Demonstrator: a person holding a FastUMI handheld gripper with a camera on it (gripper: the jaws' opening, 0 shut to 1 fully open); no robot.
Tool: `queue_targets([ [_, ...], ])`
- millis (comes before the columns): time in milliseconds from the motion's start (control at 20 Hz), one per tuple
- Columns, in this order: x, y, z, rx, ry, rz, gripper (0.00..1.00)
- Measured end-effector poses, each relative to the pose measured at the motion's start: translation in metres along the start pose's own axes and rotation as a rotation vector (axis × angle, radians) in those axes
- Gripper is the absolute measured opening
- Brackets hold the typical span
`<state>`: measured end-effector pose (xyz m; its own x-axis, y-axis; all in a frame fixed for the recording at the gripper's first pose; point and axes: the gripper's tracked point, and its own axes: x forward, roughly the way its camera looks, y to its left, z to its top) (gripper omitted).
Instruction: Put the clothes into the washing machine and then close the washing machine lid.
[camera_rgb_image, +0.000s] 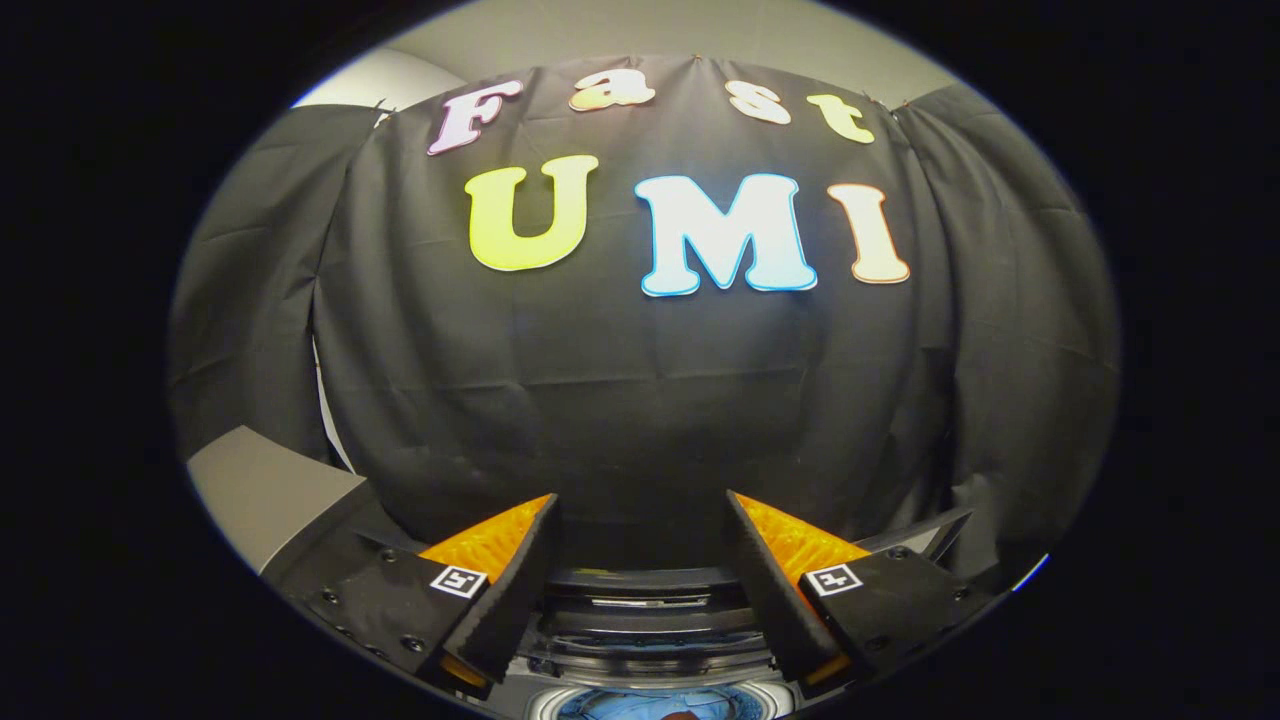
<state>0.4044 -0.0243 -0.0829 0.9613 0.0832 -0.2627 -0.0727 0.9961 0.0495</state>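
Hovering above the washing machine (650, 640), the hand-held gripper (642, 515) has its fingers spread wide with nothing between them; blue clothes (640, 708) lie inside the drum.

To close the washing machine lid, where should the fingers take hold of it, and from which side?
The fingers are open, holding nothing. The washing machine lid stands raised just beyond them, above the drum opening. Probably best to take its upper front edge from above, one finger on each face, since that edge is nearest and thin.
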Motion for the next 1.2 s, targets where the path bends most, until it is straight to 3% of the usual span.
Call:
queue_targets([
  [250,-0.012,0.000,-0.002,0.002,-0.099,0.010,1.00],
  [1200,-0.079,0.002,-0.026,-0.002,-0.151,0.010,1.00],
])
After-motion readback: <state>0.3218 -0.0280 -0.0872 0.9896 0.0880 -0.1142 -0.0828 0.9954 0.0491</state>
